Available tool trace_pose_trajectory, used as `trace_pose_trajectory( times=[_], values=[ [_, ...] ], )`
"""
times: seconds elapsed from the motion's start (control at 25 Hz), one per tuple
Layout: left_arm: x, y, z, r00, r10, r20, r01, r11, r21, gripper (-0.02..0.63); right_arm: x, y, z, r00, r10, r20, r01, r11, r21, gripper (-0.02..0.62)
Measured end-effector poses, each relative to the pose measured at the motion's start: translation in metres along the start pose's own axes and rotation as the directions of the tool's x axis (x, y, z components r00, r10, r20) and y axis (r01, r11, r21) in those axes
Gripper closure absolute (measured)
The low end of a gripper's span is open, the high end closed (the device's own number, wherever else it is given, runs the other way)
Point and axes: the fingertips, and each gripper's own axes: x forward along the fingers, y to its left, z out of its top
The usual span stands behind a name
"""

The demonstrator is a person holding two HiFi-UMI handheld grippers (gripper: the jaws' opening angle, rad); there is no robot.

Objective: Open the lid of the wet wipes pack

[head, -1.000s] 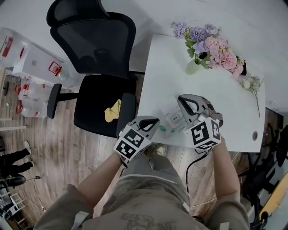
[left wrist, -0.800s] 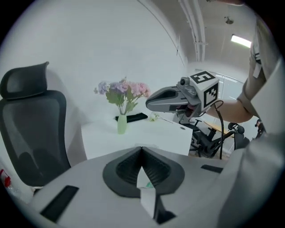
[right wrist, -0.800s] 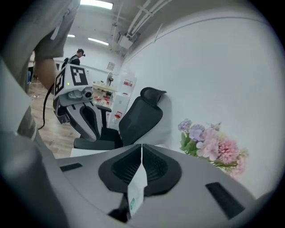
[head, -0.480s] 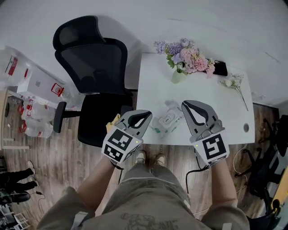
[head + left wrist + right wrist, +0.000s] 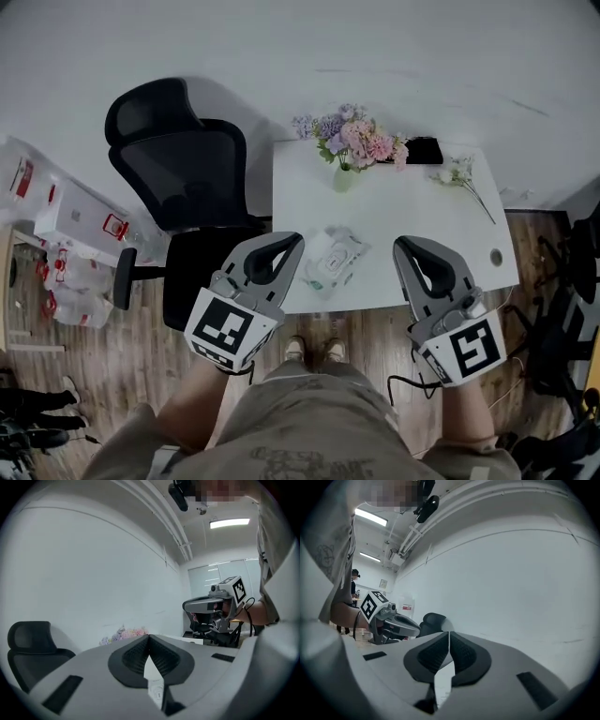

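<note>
The wet wipes pack (image 5: 332,260), white with green print, lies on the white table (image 5: 412,211) near its front edge. Whether its lid is up I cannot tell. Both grippers hang well above the table, level with each other, and touch nothing. My left gripper (image 5: 291,244) is to the left of the pack, its jaws shut and empty (image 5: 149,638). To the right of the pack, my right gripper (image 5: 404,247) is also shut with nothing held (image 5: 449,634). Each gripper view shows the other gripper across from it: the right one (image 5: 211,606) and the left one (image 5: 393,623).
A vase of pink and purple flowers (image 5: 347,141) stands at the table's back edge, with a black object (image 5: 424,150) and a white flower sprig (image 5: 459,173) to its right. A black office chair (image 5: 178,159) is left of the table. Clear boxes (image 5: 66,220) sit on the wooden floor.
Both grippers have risen from the pack at the table's edge and moved apart. The pack stays on the table. The head view now takes in the whole table.
</note>
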Motion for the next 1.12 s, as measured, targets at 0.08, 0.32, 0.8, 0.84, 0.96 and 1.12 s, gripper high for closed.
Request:
trace_pose_trajectory(
  times=[0.08, 0.32, 0.8, 0.84, 0.96, 1.12],
  values=[
    [-0.003, -0.005, 0.013, 0.999, -0.019, 0.032, 0.018, 1.000, 0.012, 0.589, -0.012, -0.003, 0.008, 0.999, -0.036, 0.022, 0.037, 0.999, -0.010, 0.560],
    [-0.016, -0.019, 0.033, 0.996, -0.039, 0.081, 0.037, 0.999, 0.023, 0.589, -0.047, -0.003, 0.022, 0.992, -0.109, 0.067, 0.105, 0.993, 0.050, 0.560],
    [-0.033, -0.026, 0.024, 0.997, -0.045, 0.057, 0.044, 0.999, 0.014, 0.589, -0.054, 0.021, 0.005, 0.994, -0.107, 0.018, 0.105, 0.991, 0.082, 0.560],
    [-0.034, -0.025, 0.023, 0.998, -0.044, 0.053, 0.043, 0.999, 0.014, 0.589, -0.053, 0.021, 0.006, 0.994, -0.108, 0.019, 0.106, 0.991, 0.080, 0.560],
    [-0.035, -0.023, 0.022, 0.998, -0.039, 0.048, 0.038, 0.999, 0.020, 0.589, -0.051, 0.020, 0.009, 0.994, -0.109, 0.021, 0.107, 0.992, 0.071, 0.560],
    [-0.039, -0.020, 0.019, 0.999, -0.035, 0.037, 0.035, 0.999, 0.023, 0.589, -0.048, 0.021, 0.007, 0.994, -0.107, 0.012, 0.106, 0.992, 0.071, 0.560]
  ],
)
